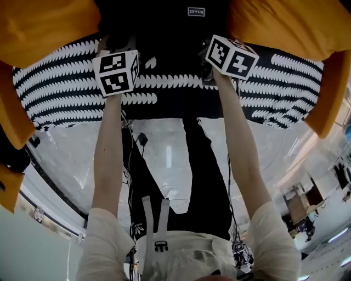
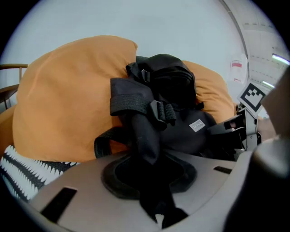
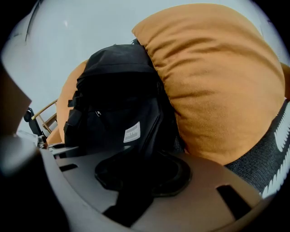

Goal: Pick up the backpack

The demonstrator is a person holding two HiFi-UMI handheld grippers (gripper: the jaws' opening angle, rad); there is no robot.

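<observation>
**Item 1: backpack** (image 1: 164,24). Black, with a small white woven label (image 1: 196,11). It lies at the far edge of the black-and-white patterned cover (image 1: 66,88), at the middle, between the two cushions. It leans against the orange cushion in both gripper views.

**Item 2: left hand-held gripper** (image 2: 150,177). Jaws narrow and clamped on a padded strap (image 2: 142,131) of the backpack. The strap runs from the bag's top down between the jaws, and a loose black end shows below them. Its marker cube (image 1: 116,71) sits over the cover, left of centre.

**Item 3: right hand-held gripper** (image 3: 140,174). Jaws narrow and clamped on a dark strap (image 3: 153,136) at the bag's lower side, just below the label. Its marker cube (image 1: 231,56) sits over the cover, right of centre.

**Item 4: orange cushions, two.** The left cushion (image 1: 49,27) is at the cover's far left corner. The right cushion (image 1: 285,24) is at its far right corner (both bulky and softly creased).

**Item 5: the person's forearms** (image 1: 107,159). Bare below pale sleeves, reaching across the cover's near edge.
</observation>
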